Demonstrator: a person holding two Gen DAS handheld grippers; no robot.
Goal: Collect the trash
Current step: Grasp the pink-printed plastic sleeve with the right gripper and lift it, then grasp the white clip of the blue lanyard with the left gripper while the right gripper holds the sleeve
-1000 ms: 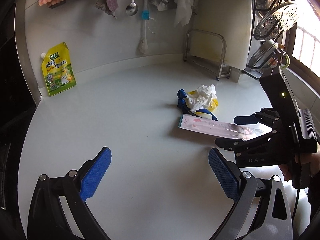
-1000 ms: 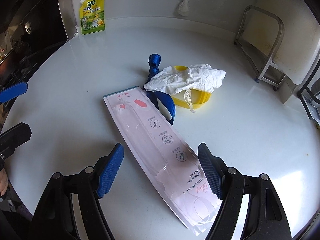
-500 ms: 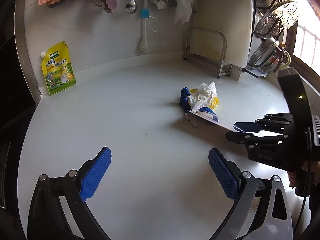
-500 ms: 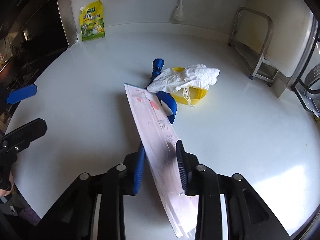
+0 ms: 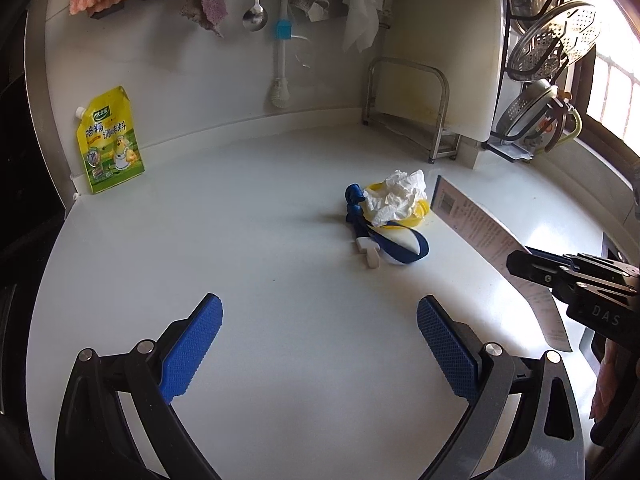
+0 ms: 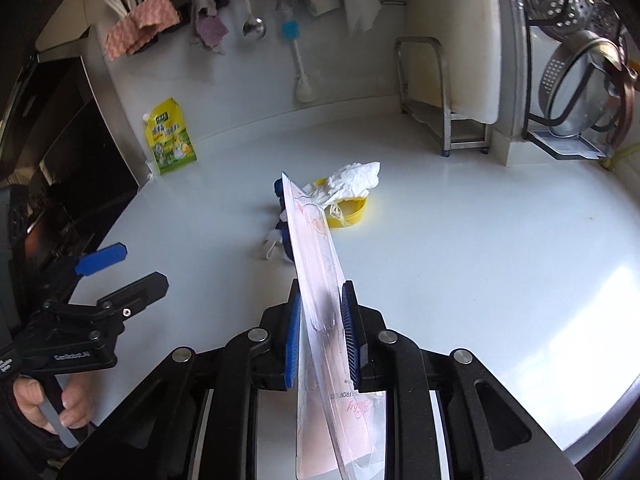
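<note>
My right gripper (image 6: 320,304) is shut on a long flat plastic package (image 6: 310,240) with pink print and holds it tilted above the white counter (image 6: 460,248); the package also shows in the left wrist view (image 5: 480,232). On the counter lie a crumpled white tissue (image 5: 396,196) over a yellow lid (image 5: 418,216), a blue strap (image 5: 396,246) and a small white clip (image 5: 368,254). My left gripper (image 5: 318,344) is open and empty, low over the counter's near side, apart from the pile.
A yellow seasoning pouch (image 5: 110,140) leans on the back wall at left. A metal rack (image 5: 408,108) with a white cutting board (image 5: 448,40) stands at back right. Strainers (image 5: 556,40) hang on the right. Cloths and a ladle (image 5: 254,4) hang above.
My right gripper closed on the package and lifted it off the counter, tilting it on edge. The white clip under it is now uncovered. My left gripper stayed open.
</note>
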